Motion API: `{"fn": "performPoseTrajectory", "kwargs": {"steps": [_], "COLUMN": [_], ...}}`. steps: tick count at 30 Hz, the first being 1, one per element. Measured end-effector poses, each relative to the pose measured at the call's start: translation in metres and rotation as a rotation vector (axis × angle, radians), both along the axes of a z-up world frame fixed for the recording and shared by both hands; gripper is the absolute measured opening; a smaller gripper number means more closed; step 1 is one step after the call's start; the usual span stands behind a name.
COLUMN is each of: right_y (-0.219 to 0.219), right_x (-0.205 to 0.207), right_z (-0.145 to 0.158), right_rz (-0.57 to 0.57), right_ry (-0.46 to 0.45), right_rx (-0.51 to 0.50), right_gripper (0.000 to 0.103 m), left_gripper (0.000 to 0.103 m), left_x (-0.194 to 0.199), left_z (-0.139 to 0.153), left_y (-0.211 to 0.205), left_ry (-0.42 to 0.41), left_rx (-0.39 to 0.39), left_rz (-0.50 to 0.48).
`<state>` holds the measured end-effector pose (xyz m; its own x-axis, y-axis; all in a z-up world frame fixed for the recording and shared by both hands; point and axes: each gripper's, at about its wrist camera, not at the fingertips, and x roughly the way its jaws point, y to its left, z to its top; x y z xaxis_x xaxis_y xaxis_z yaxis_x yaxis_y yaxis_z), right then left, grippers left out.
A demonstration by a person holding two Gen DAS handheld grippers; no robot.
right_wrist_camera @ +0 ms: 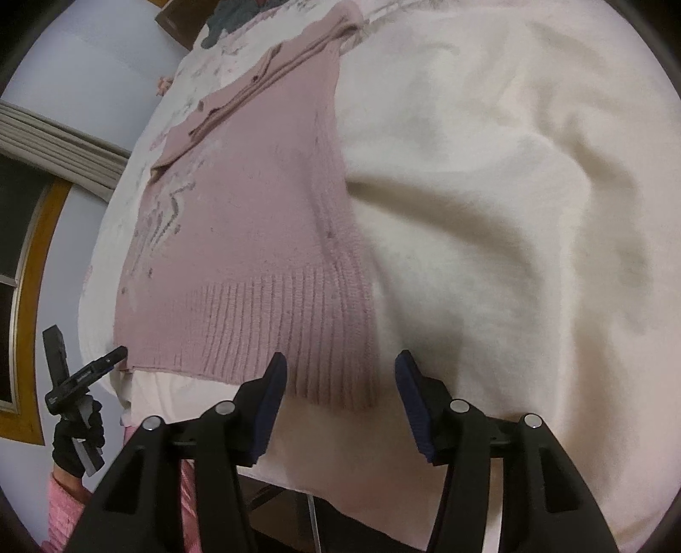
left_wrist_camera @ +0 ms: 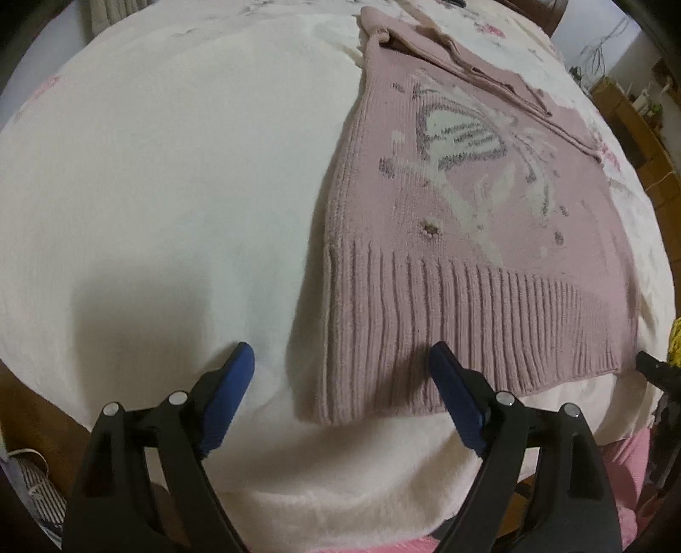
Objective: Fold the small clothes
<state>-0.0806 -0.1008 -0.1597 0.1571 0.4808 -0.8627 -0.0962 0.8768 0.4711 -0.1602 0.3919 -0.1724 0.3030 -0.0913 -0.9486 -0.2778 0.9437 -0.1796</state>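
- Sweater (left_wrist_camera: 468,238), pink knit, lay flat on a cream blanket (left_wrist_camera: 170,191) that covered the table; ribbed hem faced the near edge, neck end pointed to the far edge.
- Both sleeves appeared folded in across the upper body; folded strip visible near the far end in both views.
- White and grey knitted motif showed on the front, with a small hole just above the ribbing, left of centre in the left wrist view.
- Hem lay just short of the blanket's near edge; its left corner sat between the left gripper's fingers as seen by that camera.
- Left gripper (left_wrist_camera: 340,366) was spread wide, blue pads well apart, nothing held. Left pad over bare blanket, right pad over the ribbed hem; contact with the knit could not be told.
- Right gripper (right_wrist_camera: 340,374) was likewise spread wide and empty, poised at the hem's right corner; left pad over the ribbing, right pad over the blanket (right_wrist_camera: 510,191).
- In the right wrist view, the left tool showed at the far left, held by a black-gloved hand (right_wrist_camera: 76,438) with a pink sleeve (right_wrist_camera: 64,510) below it.
- Floral sheet (left_wrist_camera: 502,29) lay under the blanket's far edge.
- Blanket was wrinkled to the right of the sweater (right_wrist_camera: 255,212).
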Motion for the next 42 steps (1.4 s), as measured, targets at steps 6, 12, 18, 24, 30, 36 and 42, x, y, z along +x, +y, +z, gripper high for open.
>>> {"fn": "performPoseTrajectory", "kwargs": {"steps": [6,12,18,24,30,36,42], "right_y": [0.014,0.004,-0.002,-0.002,-0.007,-0.014,-0.017], "right_x": [0.010,0.010,0.008,0.018,0.048,0.096,0.144], "right_z": [-0.006,-0.010,-0.006,0.025,0.056,0.064,0.047], "right_rz": [0.039,0.010,0.045,0.075,0.030,-0.059,-0.138], "right_ry": [0.006,0.018,0.041,0.007,-0.012,0.001,0.063], "right_rx": [0.006,0.046,0.157,0.315,0.486,0.551,0.562], "right_gripper": [0.055,0.034,0.012,0.011,0.011,0.011,0.011], "left_gripper": [0.084,0.056,0.016,0.015,0.015,0.015,0.015], "left_x": [0.010,0.011,0.014,0.014,0.038,0.084,0.127], "left_z": [-0.002,0.002,0.007,0.029,0.066,0.070,0.059], "left_y": [-0.002,-0.003,-0.008,0.001,0.013,0.027,0.041], "left_ry": [0.005,-0.012,-0.050,-0.152,-0.265,-0.281,-0.254], "left_rx": [0.012,-0.041,-0.118,-0.298,-0.401,-0.390,-0.378], "left_rz": [-0.002,0.001,-0.034,0.005,0.022,0.044,0.058]}}
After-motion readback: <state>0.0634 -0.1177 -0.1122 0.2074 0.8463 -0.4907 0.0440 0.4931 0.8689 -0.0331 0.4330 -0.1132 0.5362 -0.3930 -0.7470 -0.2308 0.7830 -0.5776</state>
